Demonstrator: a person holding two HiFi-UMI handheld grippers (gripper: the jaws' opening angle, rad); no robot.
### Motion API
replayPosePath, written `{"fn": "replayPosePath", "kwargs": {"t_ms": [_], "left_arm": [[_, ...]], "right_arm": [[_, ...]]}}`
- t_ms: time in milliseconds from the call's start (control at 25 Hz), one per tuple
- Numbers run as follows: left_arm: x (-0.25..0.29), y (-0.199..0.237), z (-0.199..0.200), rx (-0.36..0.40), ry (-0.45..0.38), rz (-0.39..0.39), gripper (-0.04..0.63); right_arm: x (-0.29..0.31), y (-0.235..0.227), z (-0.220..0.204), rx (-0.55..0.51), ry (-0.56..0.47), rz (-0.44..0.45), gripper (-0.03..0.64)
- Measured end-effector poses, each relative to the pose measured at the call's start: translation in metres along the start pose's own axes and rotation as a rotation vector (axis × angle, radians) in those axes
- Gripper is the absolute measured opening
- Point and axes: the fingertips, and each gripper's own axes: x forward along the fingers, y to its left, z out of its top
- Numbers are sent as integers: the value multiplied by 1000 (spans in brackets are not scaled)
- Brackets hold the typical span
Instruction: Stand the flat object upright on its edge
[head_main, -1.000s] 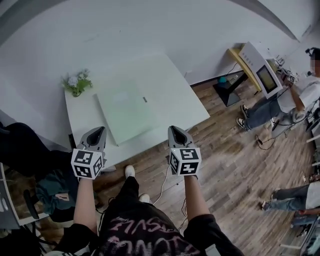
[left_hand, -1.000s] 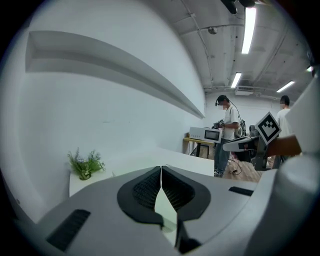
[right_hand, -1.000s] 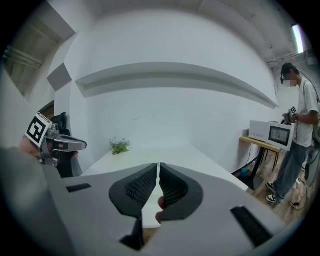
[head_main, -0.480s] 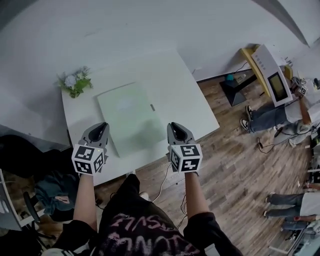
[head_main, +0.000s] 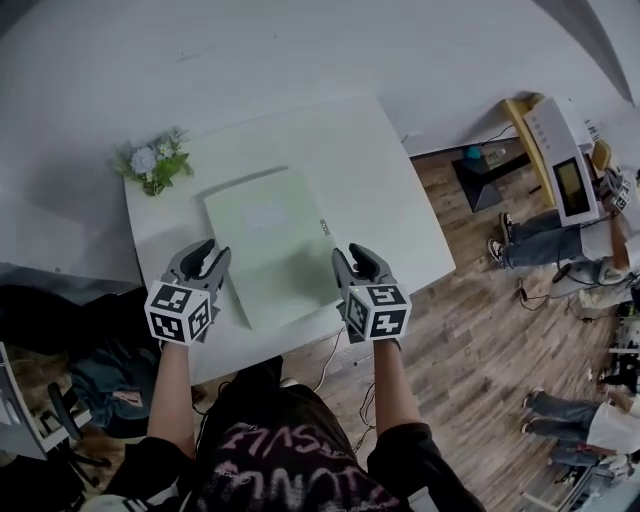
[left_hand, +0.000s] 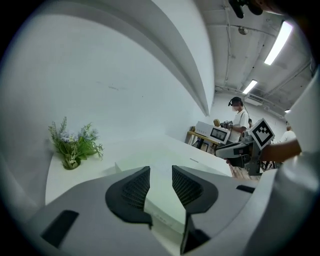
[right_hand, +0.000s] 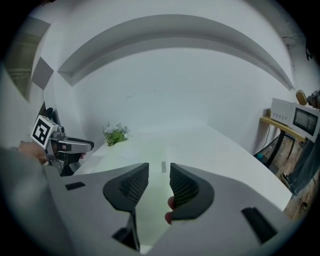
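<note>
Okay, flat board (head_main: 275, 245) lies flat on tabletop (head_main: 385, 170). Left gripper (head_main: 208, 258), right gripper (head_main: 352, 258) just opened partway, nothing between jaws, flanking its near edge. I'd pinch both side edges evenly, tilt up slowly; thickness hard to judge.

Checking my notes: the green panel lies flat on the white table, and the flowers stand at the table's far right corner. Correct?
No: the head view shows the flowers at the far left corner of the table. The green panel does lie flat on it.

left gripper (head_main: 206, 262), right gripper (head_main: 358, 262), jaws opening, empty
</note>
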Motion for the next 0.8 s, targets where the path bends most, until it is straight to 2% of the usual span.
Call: {"fn": "replayPosePath", "kwargs": {"t_ms": [280, 400, 800], "left_arm": [[19, 5, -20, -50, 78, -46, 233], [23, 6, -26, -93, 96, -47, 253], [32, 10, -49, -137, 162, -17, 284]], "right_arm": [[21, -2, -20, 54, 88, 43, 189], [26, -6, -25, 55, 122, 66, 212], [45, -13, -45, 87, 213, 135, 233]]}}
